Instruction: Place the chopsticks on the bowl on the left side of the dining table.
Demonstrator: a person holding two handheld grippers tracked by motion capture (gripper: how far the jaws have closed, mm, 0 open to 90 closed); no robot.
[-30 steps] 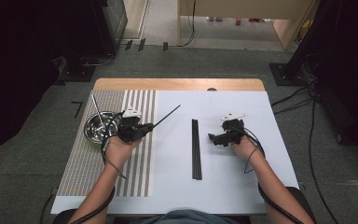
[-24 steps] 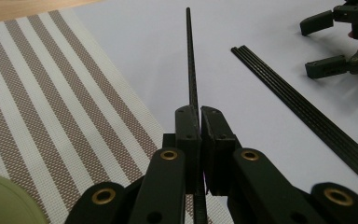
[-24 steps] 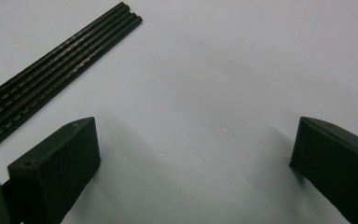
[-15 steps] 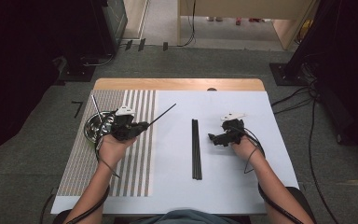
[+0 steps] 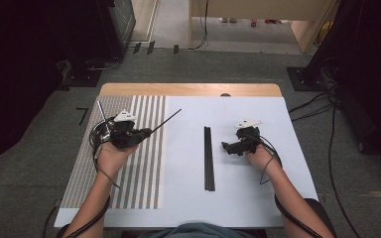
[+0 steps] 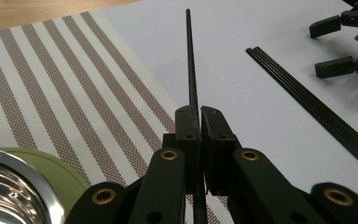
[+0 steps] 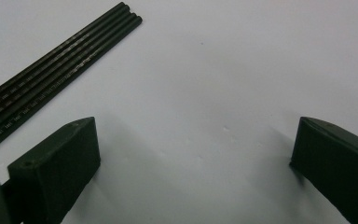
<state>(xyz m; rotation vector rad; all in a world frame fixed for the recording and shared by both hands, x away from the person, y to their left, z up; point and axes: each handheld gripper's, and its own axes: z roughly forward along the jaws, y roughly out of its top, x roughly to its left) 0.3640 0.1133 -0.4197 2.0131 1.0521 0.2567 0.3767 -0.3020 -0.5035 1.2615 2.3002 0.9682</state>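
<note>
My left gripper [image 6: 199, 112] is shut on a thin black stick [image 6: 189, 65] that runs straight out past its jaws. From above, that gripper [image 5: 146, 132] sits over the striped mat, and the stick [image 5: 167, 119] points up and right. Just left of it is a metal bowl [image 5: 95, 138], partly hidden by the gripper, with another thin stick [image 5: 101, 112] leaning out of it. A bundle of several black sticks [image 5: 208, 158] lies on the white sheet. My right gripper [image 5: 228, 148] rests to the right of the bundle, open, with nothing between its jaws [image 7: 196, 144].
The brown-and-white striped mat [image 5: 139, 168] covers the table's left side and a white sheet [image 5: 243, 198] the rest. A wooden edge [image 5: 188, 89] runs along the far side. The bowl's shiny rim [image 6: 9, 182] stands on a green base [image 6: 63, 175]. Cables trail over the floor.
My left gripper has carried the black stick leftward, closer to the bowl. The right gripper and the bundle have stayed where they were.
</note>
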